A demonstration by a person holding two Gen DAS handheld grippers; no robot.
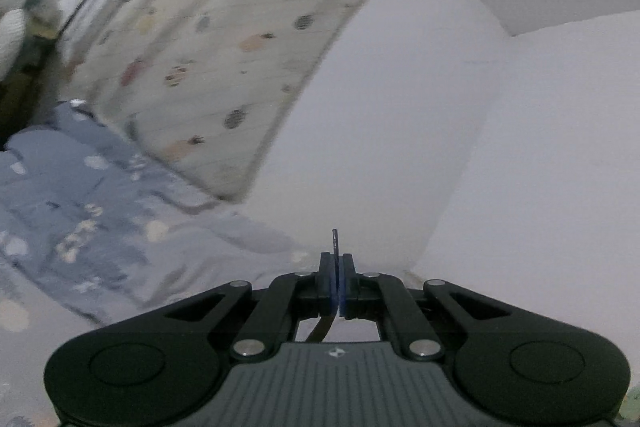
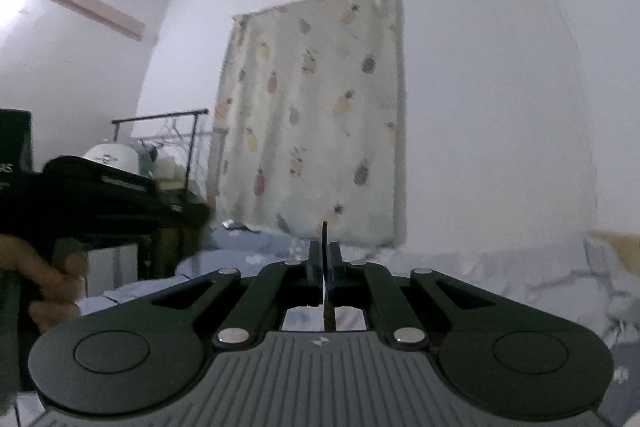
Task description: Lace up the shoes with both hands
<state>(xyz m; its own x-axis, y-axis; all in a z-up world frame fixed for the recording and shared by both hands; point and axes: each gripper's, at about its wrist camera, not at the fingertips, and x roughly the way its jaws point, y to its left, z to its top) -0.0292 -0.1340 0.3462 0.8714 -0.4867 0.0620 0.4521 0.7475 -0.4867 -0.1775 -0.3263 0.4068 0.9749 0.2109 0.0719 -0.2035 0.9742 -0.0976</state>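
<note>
My left gripper (image 1: pixel 337 261) points level at the room, shut on a dark shoelace (image 1: pixel 334 243). The lace's stiff tip sticks out past the pads and its rest hangs down behind them. My right gripper (image 2: pixel 324 247) is also level and shut on a dark shoelace end (image 2: pixel 324 233), with the tip poking forward and the lace dropping below. The right wrist view shows the left gripper (image 2: pixel 198 217) at the left edge, held by a person's hand (image 2: pixel 48 275). No shoe is in either view.
A pineapple-print curtain (image 2: pixel 316 119) hangs on the white wall ahead. Blue patterned bedding (image 1: pixel 80 219) lies below it. A black clothes rack (image 2: pixel 168 139) and a white cap (image 2: pixel 108 155) stand at the left. A wooden edge (image 2: pixel 616 251) shows at the right.
</note>
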